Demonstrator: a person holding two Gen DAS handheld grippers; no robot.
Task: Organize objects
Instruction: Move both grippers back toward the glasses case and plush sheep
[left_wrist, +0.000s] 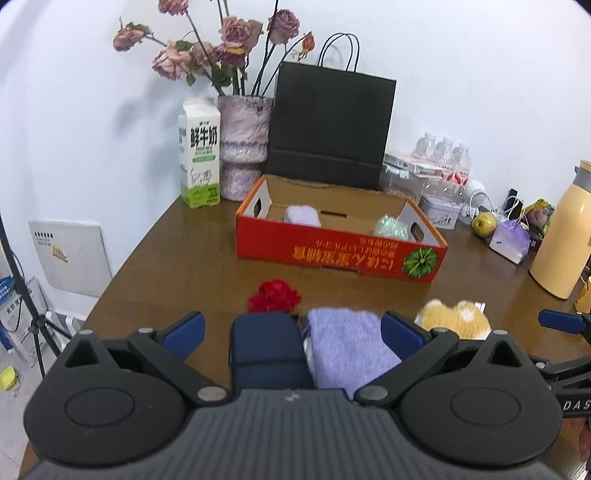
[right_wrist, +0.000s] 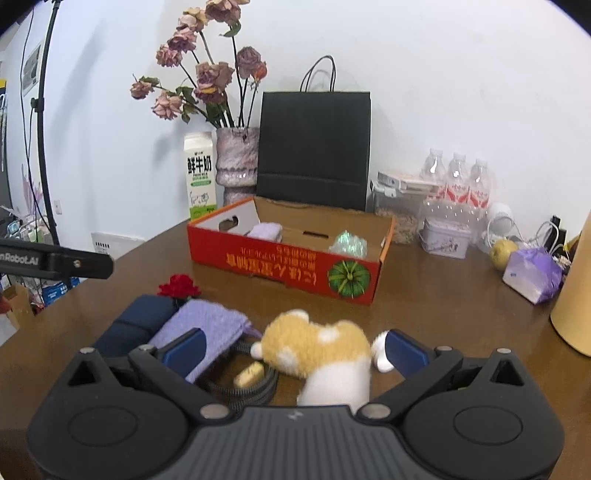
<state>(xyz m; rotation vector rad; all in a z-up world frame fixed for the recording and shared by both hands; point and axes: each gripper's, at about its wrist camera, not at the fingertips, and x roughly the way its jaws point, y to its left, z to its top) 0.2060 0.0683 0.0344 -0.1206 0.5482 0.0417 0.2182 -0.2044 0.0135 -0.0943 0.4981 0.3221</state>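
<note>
Lowest in the left wrist frame, the left gripper (left_wrist: 291, 332) has its jaws spread, with a navy pouch (left_wrist: 266, 347) and a folded lavender towel (left_wrist: 347, 347) lying between them on the brown bench (left_wrist: 177, 258). Right gripper (right_wrist: 291, 349) jaws are spread around an orange-and-white plush toy (right_wrist: 317, 350) at lower centre. Above centre sits a red cardboard box (right_wrist: 280, 266) holding another lavender towel (right_wrist: 264, 230).

Both wrist views look low across the table (left_wrist: 155, 266), sharing the red box (left_wrist: 340, 254) ahead
</note>
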